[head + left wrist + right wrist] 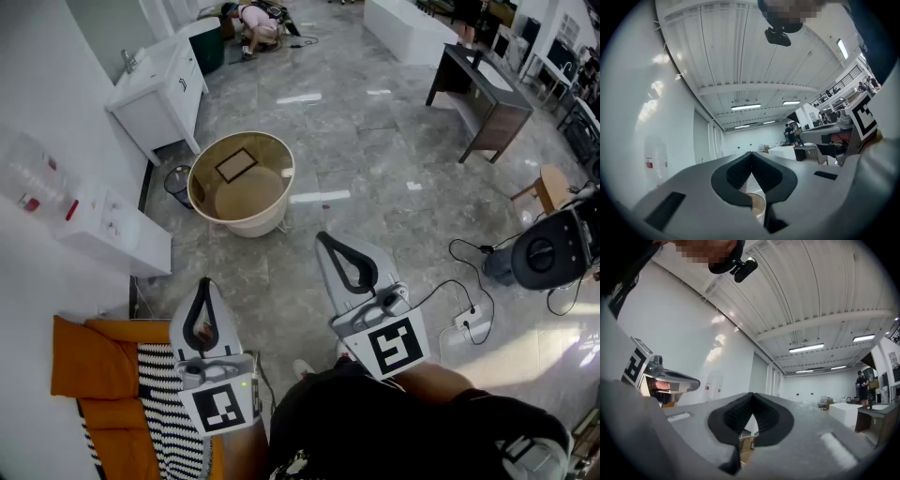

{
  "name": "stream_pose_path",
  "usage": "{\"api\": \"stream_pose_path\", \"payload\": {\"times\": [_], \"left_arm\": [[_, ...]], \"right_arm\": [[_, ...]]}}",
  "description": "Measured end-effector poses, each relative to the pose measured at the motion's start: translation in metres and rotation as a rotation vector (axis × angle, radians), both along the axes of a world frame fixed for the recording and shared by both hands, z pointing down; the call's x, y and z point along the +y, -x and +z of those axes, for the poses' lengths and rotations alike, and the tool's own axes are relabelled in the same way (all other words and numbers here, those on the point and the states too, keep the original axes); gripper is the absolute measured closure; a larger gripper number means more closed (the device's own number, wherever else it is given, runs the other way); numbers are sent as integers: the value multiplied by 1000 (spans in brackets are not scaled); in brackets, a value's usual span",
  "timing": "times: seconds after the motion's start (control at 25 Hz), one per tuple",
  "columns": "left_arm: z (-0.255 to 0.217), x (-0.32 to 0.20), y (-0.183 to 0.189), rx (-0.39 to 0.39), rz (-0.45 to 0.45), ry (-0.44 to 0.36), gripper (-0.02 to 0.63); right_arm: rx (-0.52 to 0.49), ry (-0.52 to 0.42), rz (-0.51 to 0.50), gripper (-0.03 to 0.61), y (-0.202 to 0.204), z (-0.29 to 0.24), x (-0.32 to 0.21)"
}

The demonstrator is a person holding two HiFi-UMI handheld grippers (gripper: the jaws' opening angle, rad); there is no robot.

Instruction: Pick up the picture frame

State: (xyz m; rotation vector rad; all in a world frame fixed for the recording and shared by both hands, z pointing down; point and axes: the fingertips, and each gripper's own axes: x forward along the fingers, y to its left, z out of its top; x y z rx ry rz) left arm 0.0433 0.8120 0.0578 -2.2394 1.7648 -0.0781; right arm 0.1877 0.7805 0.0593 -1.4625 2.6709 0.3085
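A small dark picture frame (234, 165) lies inside a round tan tub (208, 208) on the grey floor, ahead of me. My left gripper (202, 281) is held well short of the tub, shut with nothing in it. To its right, my right gripper (323, 238) is also shut and empty, its tip just right of the tub. In the left gripper view the left gripper (751, 153) points slightly upward, and a slice of the tub's rim (759, 206) shows below its tips. The right gripper (751, 394) in its own view does the same, with the tub (743, 446) below.
A white cabinet with a sink (161, 89) stands behind the tub on the left. A white box (117, 234) juts from the left wall. An orange and striped cushion (131, 394) lies at my left. A dark desk (483, 94), a stool (548, 187) and floor cables (459, 281) are at the right.
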Motion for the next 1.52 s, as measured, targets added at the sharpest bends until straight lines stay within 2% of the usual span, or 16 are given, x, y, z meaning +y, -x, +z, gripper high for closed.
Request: {"api": "stream_pose_path", "payload": {"times": [0.24, 0.44, 0.64, 0.8, 1.0, 1.12, 1.32, 1.52], "left_arm": [[9, -4, -13, -13, 4, 32, 598], [15, -9, -24, -14, 0, 50, 598], [13, -11, -39, 4, -20, 32, 598], [10, -10, -63, -15, -11, 12, 598], [28, -3, -82, -24, -49, 40, 598], [35, -4, -86, -2, -64, 53, 598], [28, -20, -97, -14, -50, 34, 598], [31, -41, -100, 12, -28, 25, 598]], "right_arm": [[-92, -21, -44, 583, -13, -4, 3], [-59, -38, -29, 583, -27, -1, 1], [-65, -18, -23, 583, -48, 5, -7], [-67, -18, -35, 583, -68, 8, -9], [-69, -4, -65, 581, -92, 23, -13], [-63, -1, -81, 581, -96, 26, -13], [-56, -18, -86, 581, -103, 20, -24], [-40, -6, -74, 581, -105, 24, -37]]}}
